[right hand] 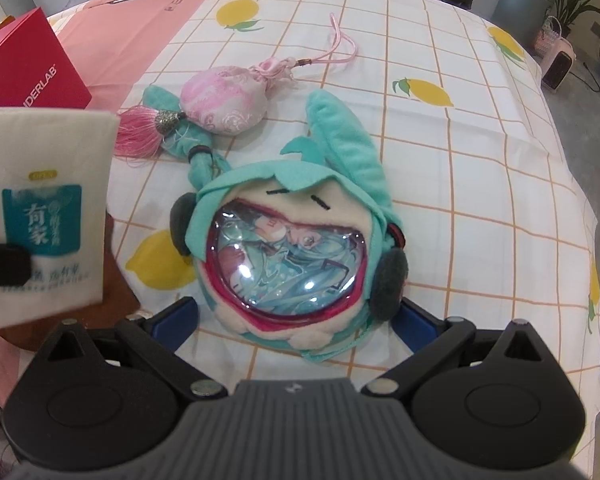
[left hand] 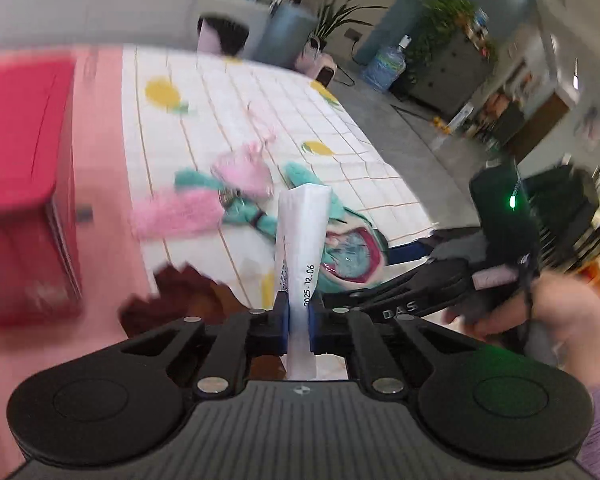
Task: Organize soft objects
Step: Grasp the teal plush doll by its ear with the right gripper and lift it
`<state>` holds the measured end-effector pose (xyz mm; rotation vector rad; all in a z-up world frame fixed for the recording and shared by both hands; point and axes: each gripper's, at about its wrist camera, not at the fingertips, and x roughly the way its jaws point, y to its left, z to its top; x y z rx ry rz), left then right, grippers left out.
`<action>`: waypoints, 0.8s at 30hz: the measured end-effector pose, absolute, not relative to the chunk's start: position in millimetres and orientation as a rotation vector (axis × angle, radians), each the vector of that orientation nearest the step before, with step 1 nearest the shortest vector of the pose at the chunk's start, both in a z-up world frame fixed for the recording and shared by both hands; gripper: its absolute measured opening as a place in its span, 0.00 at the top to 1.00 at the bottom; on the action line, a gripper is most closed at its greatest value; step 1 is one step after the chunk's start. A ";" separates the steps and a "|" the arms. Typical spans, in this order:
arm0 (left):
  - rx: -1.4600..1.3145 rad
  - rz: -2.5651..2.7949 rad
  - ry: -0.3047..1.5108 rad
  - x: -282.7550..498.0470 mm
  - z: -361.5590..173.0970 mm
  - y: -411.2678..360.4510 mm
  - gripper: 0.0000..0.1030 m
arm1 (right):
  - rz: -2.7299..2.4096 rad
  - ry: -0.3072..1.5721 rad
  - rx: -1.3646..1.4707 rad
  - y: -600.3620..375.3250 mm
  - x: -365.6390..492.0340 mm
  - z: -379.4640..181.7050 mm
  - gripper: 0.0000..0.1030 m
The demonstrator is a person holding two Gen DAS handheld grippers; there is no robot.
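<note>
Left gripper (left hand: 299,322) jaws pinch a tissue pack (left hand: 300,248), held off the tablecloth (right hand: 480,160). Right gripper (right hand: 296,320) jaws spread around the teal plush pouch (right hand: 288,252) near the tablecloth's front edge; pink sachet (right hand: 224,106) lies beyond.

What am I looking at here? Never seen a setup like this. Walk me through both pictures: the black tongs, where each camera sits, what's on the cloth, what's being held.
No robot here: a person holds one pair of black tongs in each hand, each carrying a wide-angle camera looking along its fingers.

The blurry picture is from the left tongs. They are shut on a white tissue pack, seen edge-on. At right, the person's hand holds the other tool.

The sharp picture is from the right tongs. They stand open, one finger on each side of a teal plush pouch with a clear window. The same tissue pack shows at left.

On the lemon-print cloth also lies a pink sachet with a tassel. A red box stands at far left.
</note>
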<state>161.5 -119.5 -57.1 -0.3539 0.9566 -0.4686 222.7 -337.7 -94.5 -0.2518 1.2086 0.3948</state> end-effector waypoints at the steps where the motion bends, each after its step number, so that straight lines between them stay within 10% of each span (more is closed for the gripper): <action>1: -0.337 -0.443 0.962 164.3 -61.0 -119.5 0.91 | 0.393 1.209 -0.255 -337.3 222.5 -94.7 0.02; 24: -0.059 -0.342 0.985 201.1 -90.2 -173.8 0.84 | 0.329 1.175 -0.192 -338.4 232.4 -97.4 0.02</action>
